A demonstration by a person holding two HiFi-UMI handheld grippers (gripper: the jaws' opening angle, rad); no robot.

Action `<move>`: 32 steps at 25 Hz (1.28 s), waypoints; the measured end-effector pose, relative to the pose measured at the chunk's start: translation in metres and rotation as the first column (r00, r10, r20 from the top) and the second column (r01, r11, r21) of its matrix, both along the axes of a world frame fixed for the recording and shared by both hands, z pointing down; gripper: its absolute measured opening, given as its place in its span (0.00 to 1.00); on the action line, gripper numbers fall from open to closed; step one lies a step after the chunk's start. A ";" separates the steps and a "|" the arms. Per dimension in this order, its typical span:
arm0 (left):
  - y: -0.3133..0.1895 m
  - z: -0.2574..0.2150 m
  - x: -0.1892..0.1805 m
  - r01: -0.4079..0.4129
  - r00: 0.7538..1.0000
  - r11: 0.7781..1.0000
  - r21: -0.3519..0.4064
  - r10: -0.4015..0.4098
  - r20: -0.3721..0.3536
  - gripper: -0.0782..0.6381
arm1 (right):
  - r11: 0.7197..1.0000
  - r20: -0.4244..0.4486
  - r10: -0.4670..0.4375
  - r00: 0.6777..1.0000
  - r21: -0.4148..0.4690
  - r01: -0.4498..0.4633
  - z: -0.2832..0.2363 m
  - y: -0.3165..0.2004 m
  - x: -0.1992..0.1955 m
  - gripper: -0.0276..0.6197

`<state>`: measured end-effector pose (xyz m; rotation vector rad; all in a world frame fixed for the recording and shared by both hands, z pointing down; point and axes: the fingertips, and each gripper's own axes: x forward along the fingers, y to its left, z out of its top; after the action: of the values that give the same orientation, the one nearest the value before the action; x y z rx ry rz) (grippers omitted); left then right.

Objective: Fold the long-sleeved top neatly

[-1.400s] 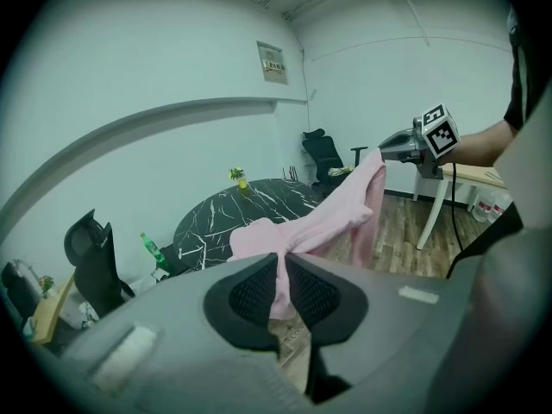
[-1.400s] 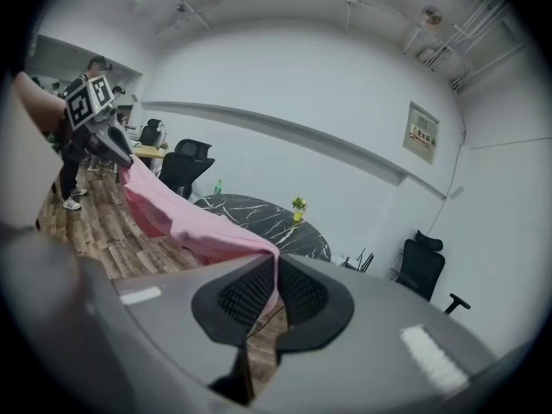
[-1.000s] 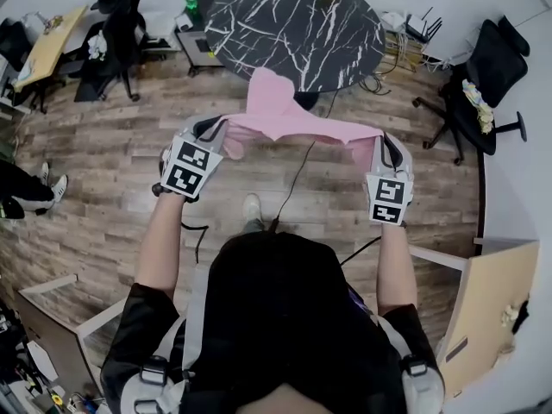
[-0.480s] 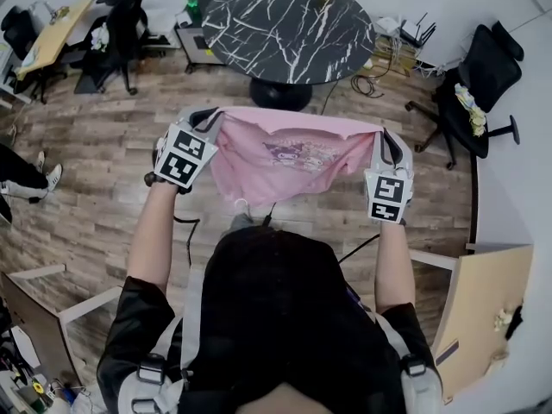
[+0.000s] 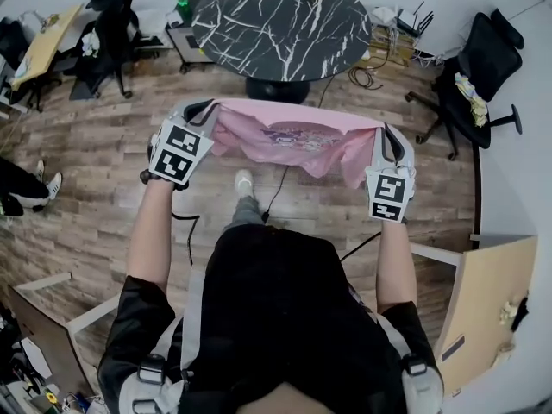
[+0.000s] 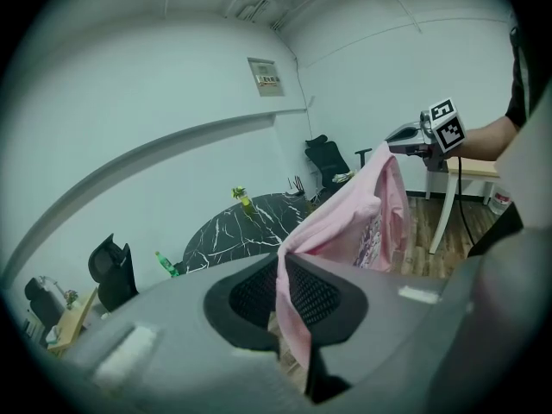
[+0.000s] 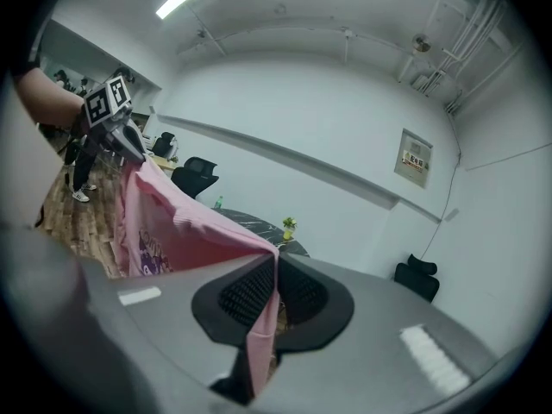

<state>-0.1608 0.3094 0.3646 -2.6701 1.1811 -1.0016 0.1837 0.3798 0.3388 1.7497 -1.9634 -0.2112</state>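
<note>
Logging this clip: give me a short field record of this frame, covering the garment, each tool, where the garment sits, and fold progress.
garment: pink top with a printed graphic
left tool: shut on one edge of the top
right tool: shut on the opposite edge
position: stretched in the air between both tools, hanging over the wood floor, not on the marble table
fold progress: held spread out, no neat fold visible
</note>
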 end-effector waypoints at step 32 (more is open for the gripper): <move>-0.334 -0.005 -0.038 -0.103 0.995 0.995 0.001 0.103 0.010 0.15 | 0.989 -0.064 0.146 0.987 0.002 -0.147 -0.007 -0.315 -0.044 0.07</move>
<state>-0.1991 -0.0243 0.3591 -2.6904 1.0302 -0.9962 0.1396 0.0650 0.3314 1.8529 -1.7808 -0.2103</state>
